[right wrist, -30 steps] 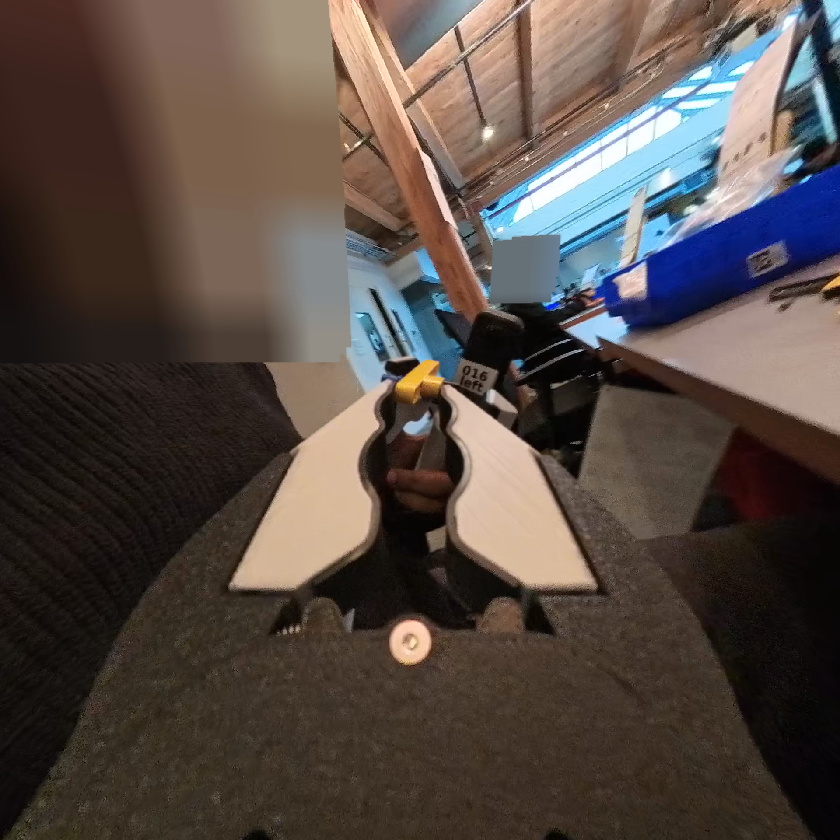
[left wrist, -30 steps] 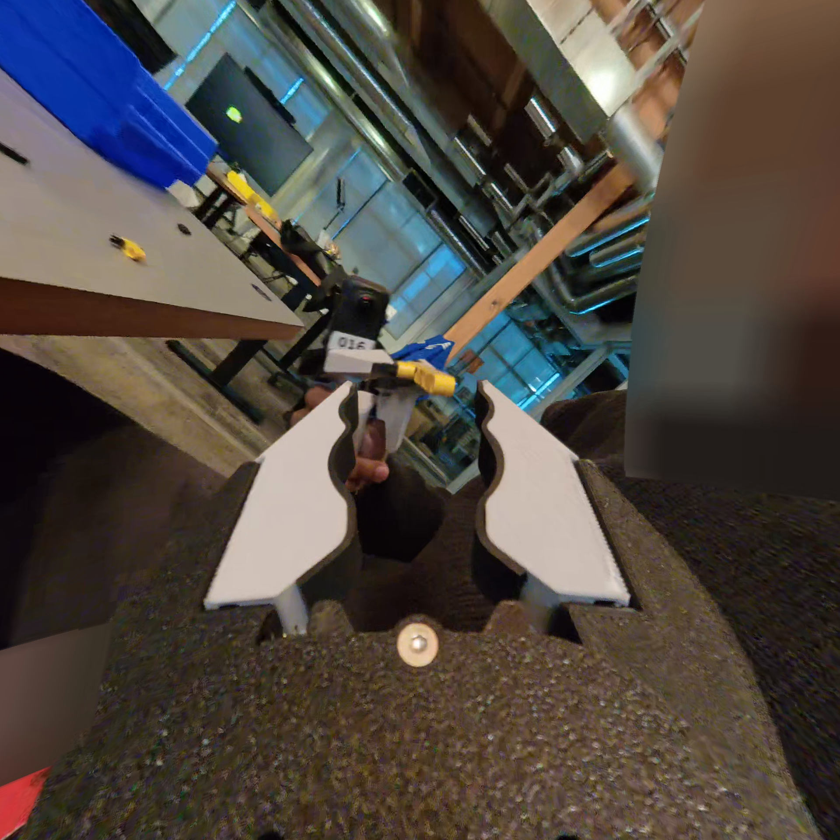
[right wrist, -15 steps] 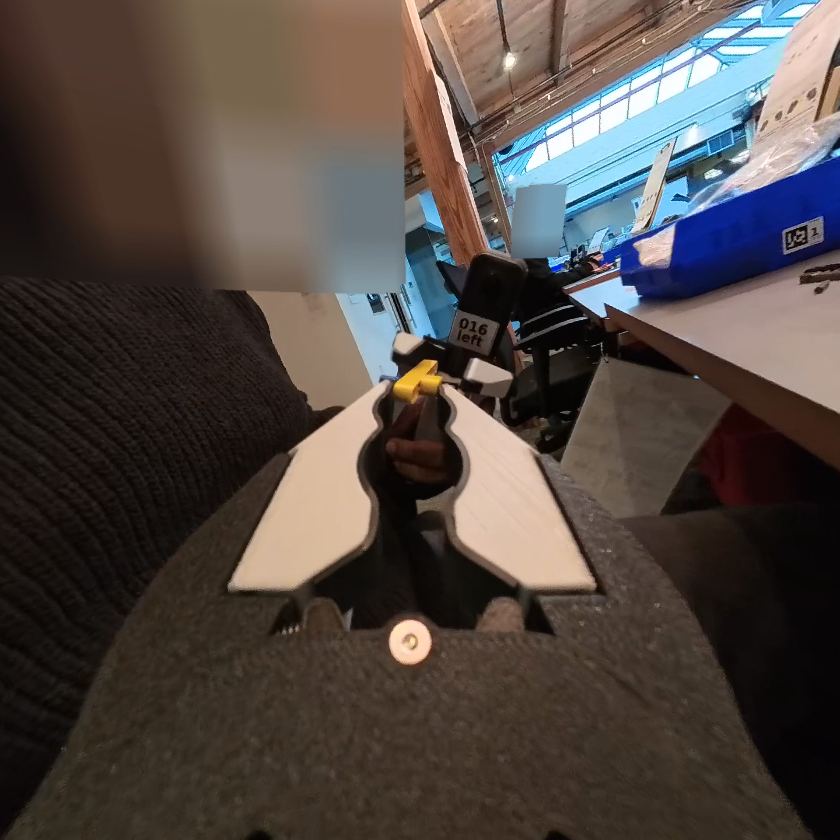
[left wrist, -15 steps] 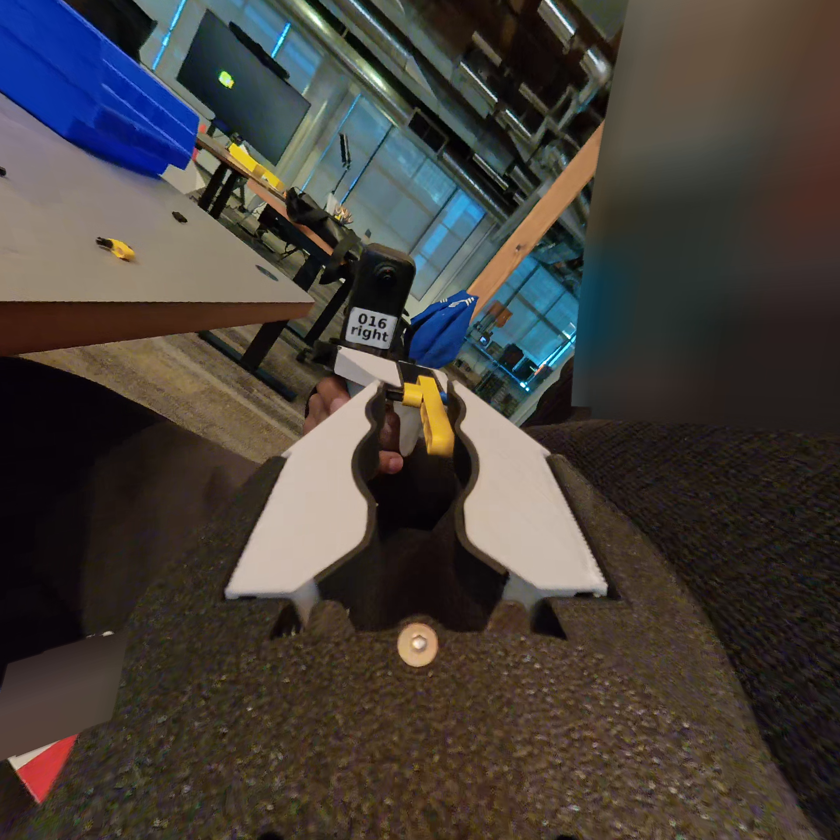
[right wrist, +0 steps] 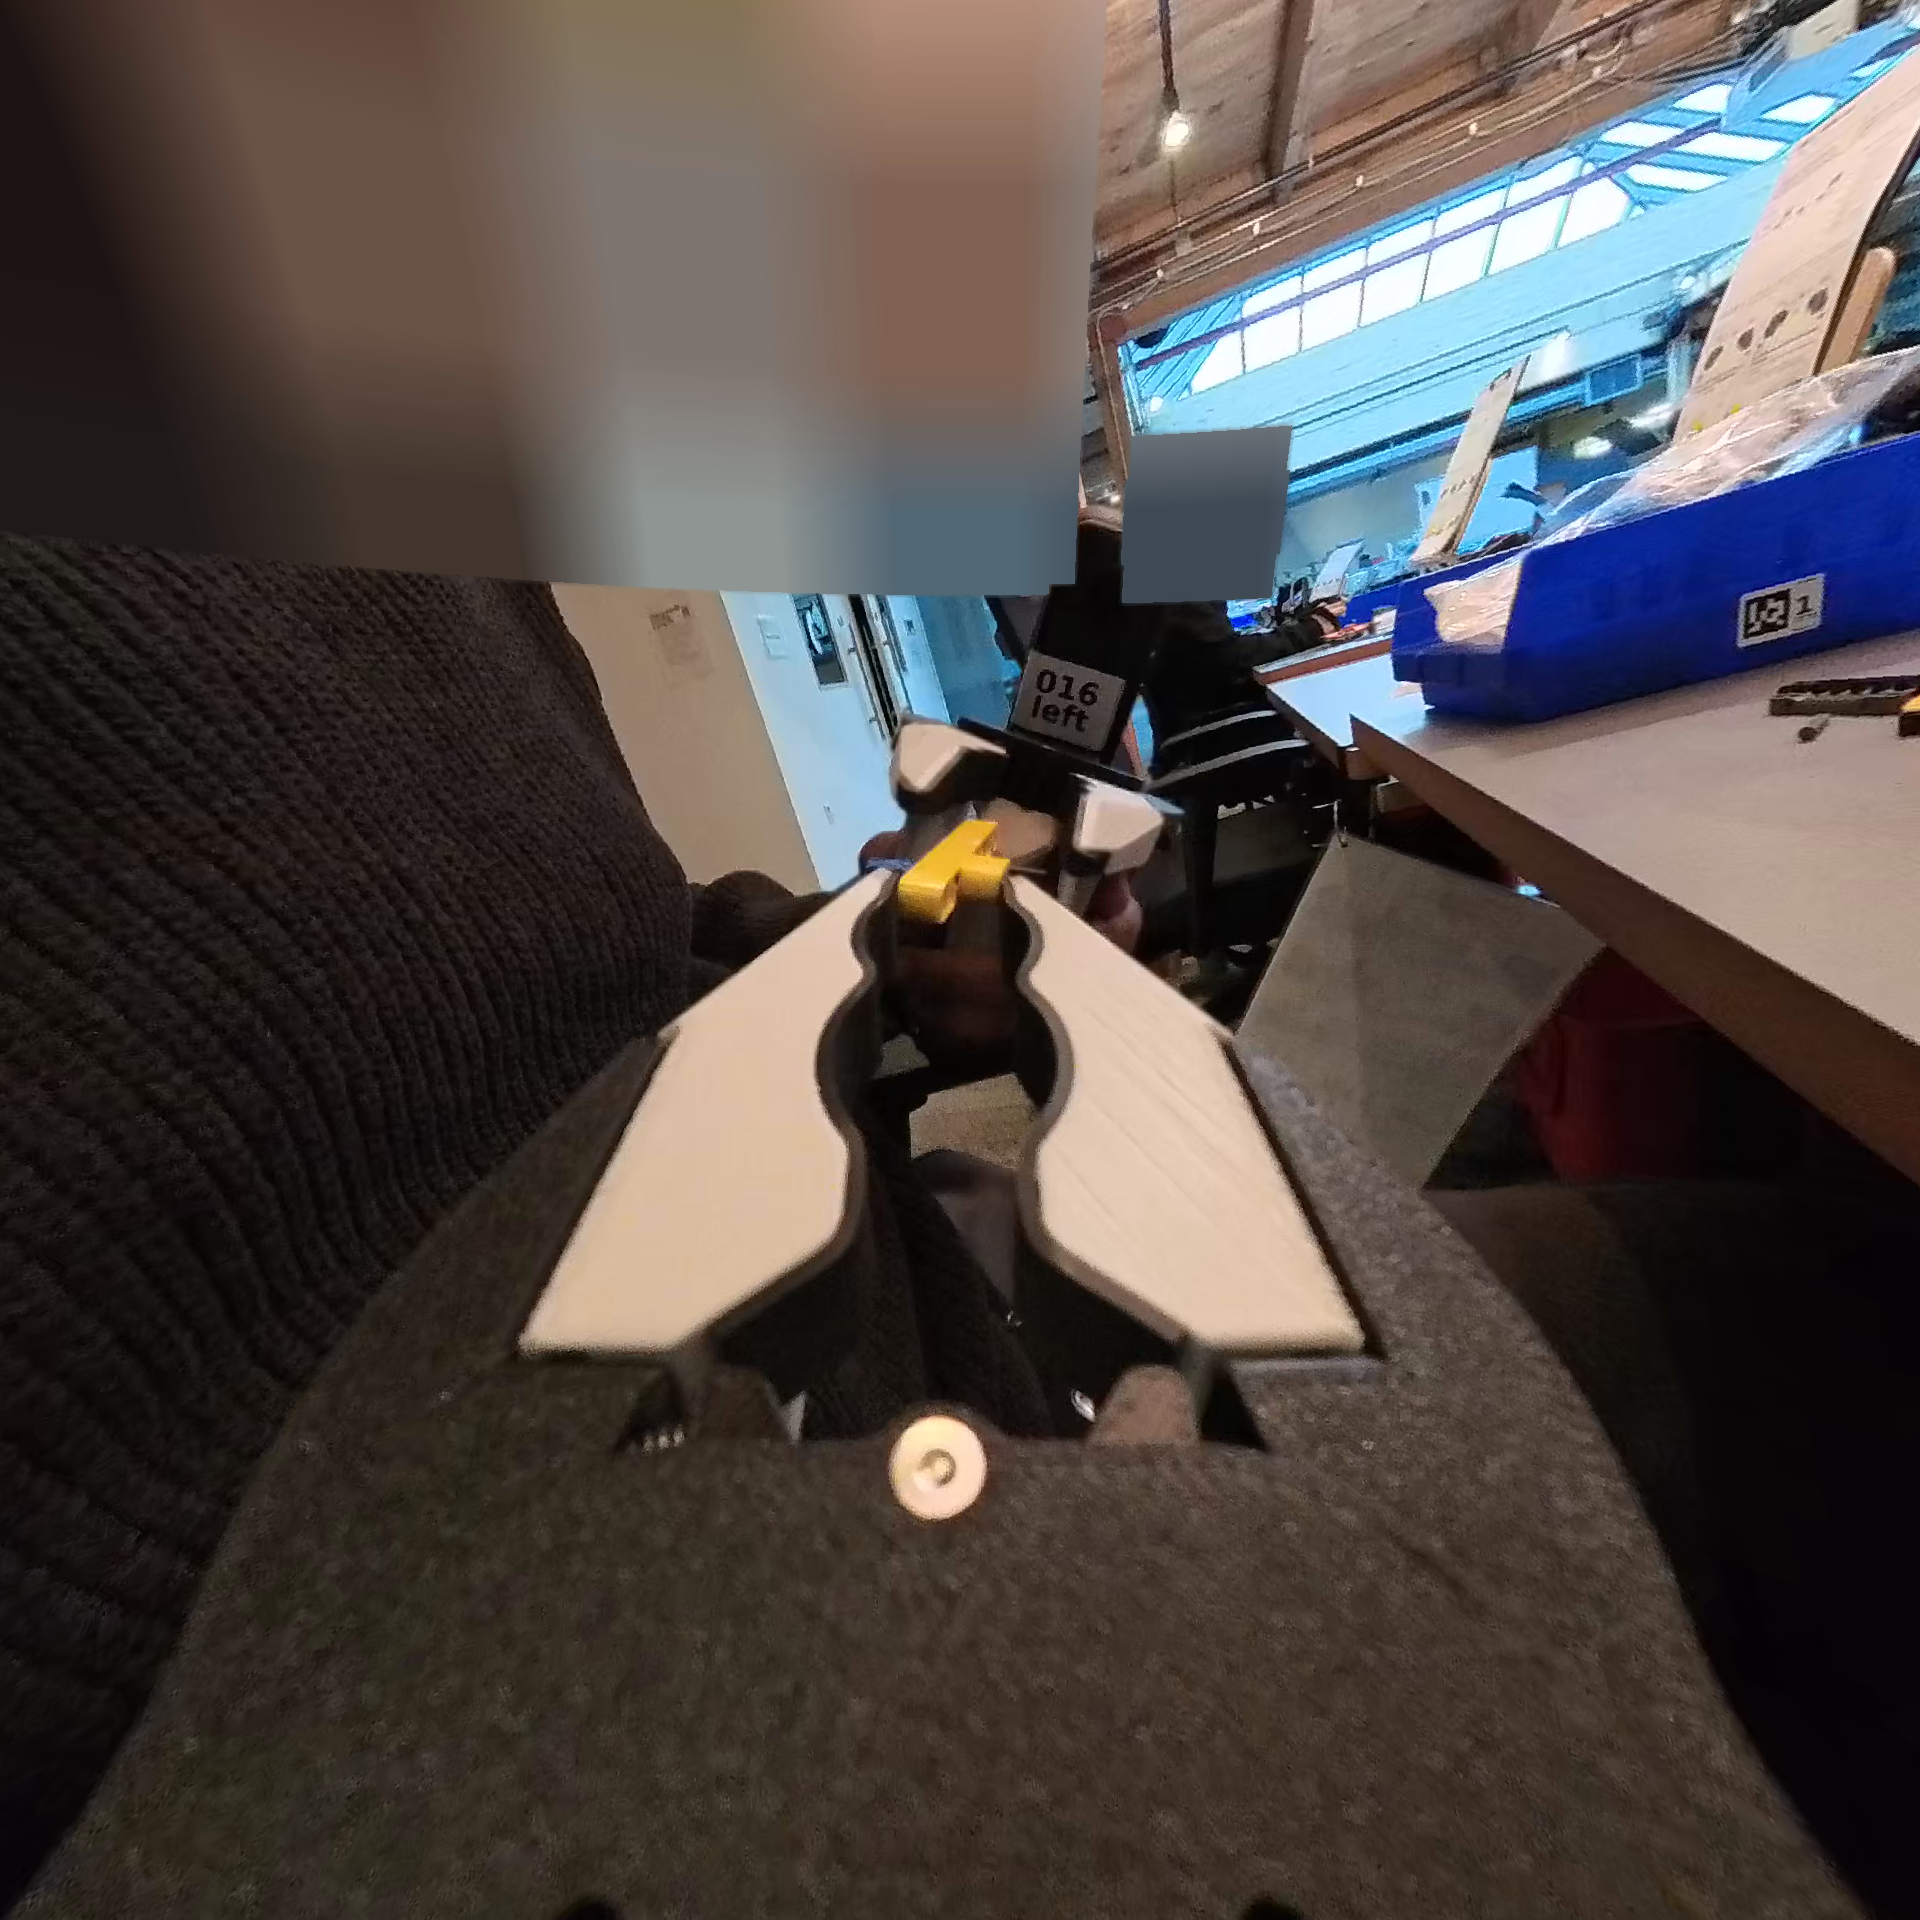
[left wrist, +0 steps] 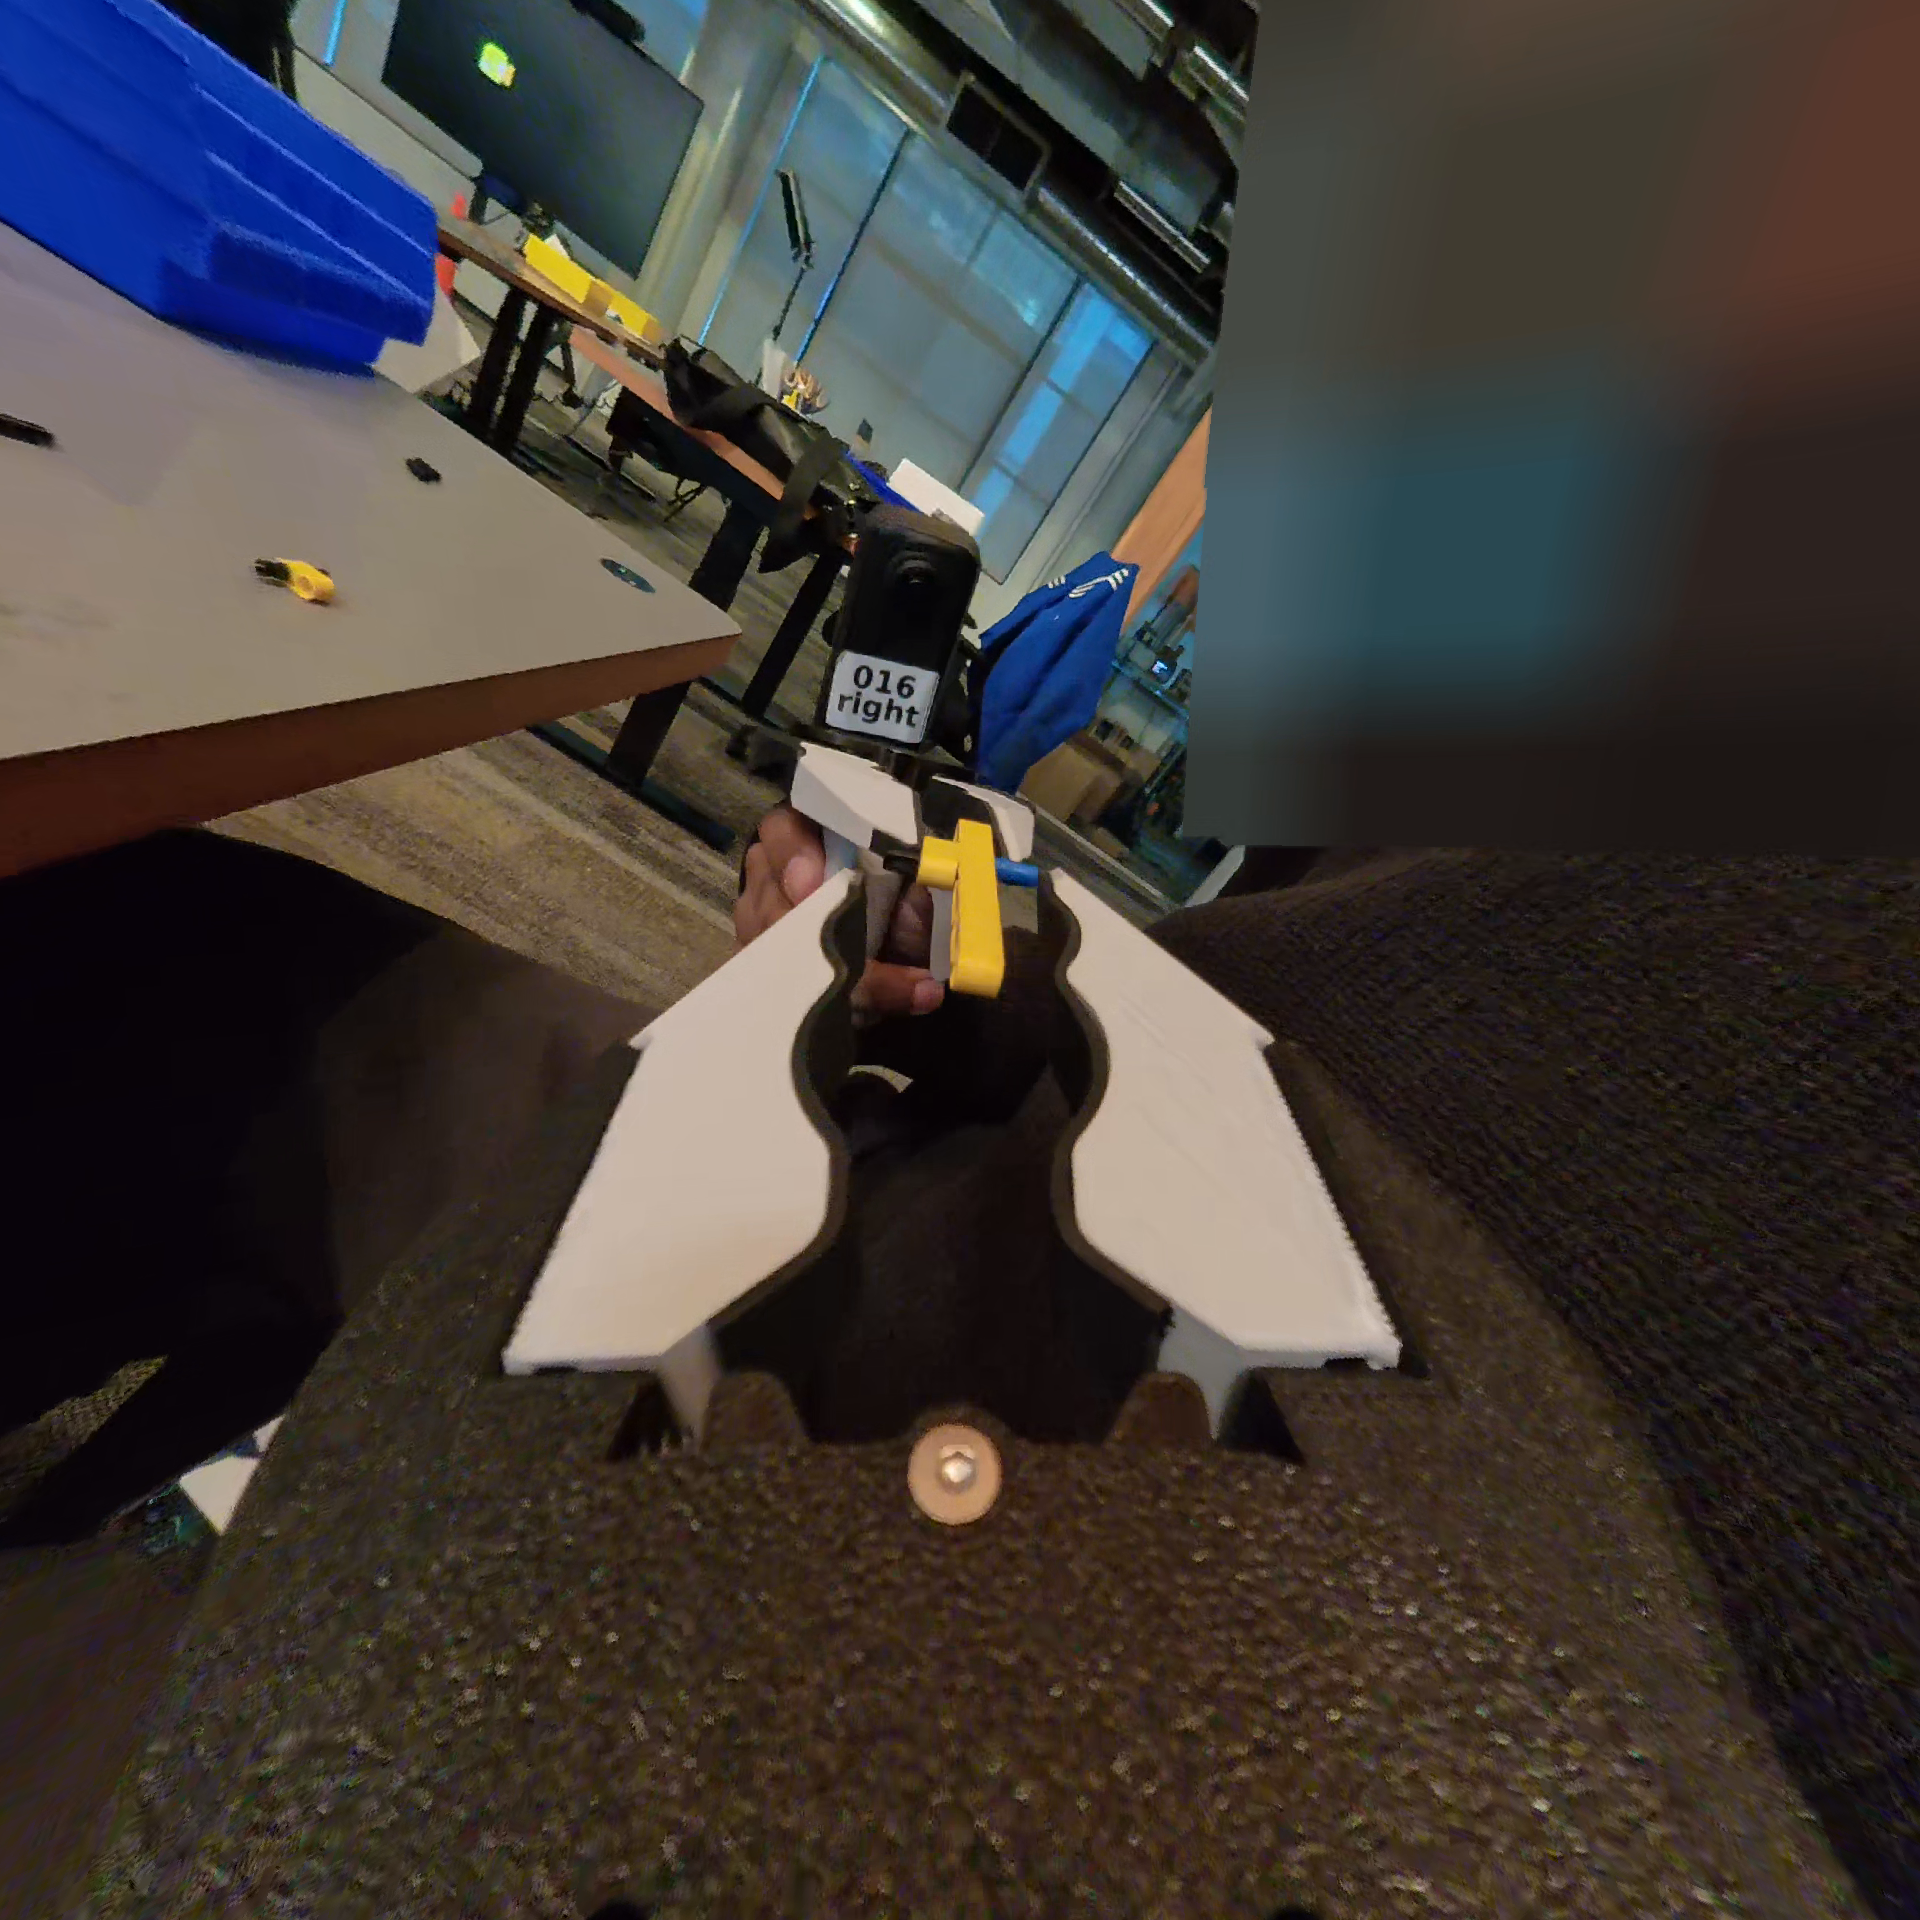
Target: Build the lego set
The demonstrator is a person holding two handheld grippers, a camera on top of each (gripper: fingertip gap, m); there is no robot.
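The two grippers face each other, tip to tip, over a person's lap. My right gripper is shut on a small yellow toy beam. In the left wrist view the beam hangs down from a cross axis, with a black pin on one side and a blue pin on the other. My left gripper has closed in on it, its fingertips against the two pin ends. The right gripper shows just behind the beam, and the left gripper shows likewise in the right wrist view.
A grey table at left carries a loose yellow piece and a blue bin. In the right wrist view the table holds the blue bin and a dark beam. A dark knit sweater is close by.
My left gripper went from wide open to narrow around the yellow beam's pins. The right gripper kept its hold on the beam. Both grippers tilted lower, and the beam now hangs down.
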